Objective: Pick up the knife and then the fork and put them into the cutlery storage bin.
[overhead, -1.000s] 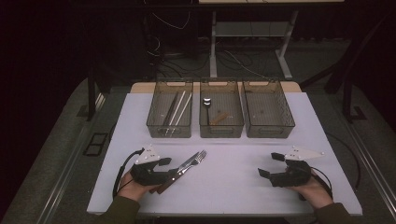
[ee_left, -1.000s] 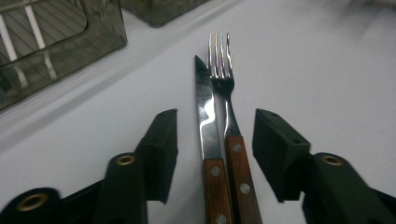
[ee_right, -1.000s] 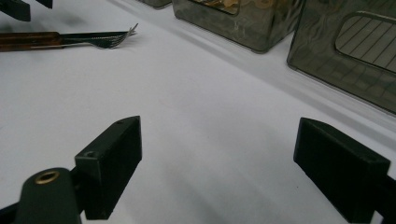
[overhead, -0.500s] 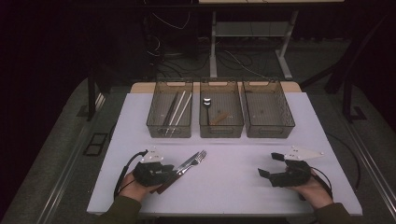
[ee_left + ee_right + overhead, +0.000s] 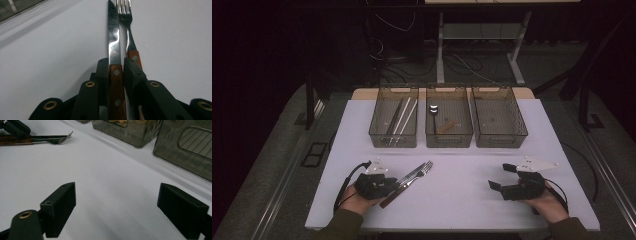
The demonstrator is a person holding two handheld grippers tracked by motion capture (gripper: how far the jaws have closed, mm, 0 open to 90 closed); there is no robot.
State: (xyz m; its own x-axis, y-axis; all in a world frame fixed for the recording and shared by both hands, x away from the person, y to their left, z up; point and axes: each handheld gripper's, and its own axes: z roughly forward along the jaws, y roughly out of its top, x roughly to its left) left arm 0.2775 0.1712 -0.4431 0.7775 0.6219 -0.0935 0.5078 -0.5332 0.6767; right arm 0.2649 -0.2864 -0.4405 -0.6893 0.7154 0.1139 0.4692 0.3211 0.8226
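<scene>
The left gripper, jaws just closed on the knife's wooden handle, lies along its length near the desk's front-left corner; the right gripper's jaws stand apart.

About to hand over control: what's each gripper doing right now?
Left gripper: has just been closing, now shut on the knife handle; the fork lies beside it.
Right gripper: open, holding nothing.

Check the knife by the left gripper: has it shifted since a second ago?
No. The knife lies at the same spot below the left bin; only the left gripper has just been closing, onto its handle.
</scene>
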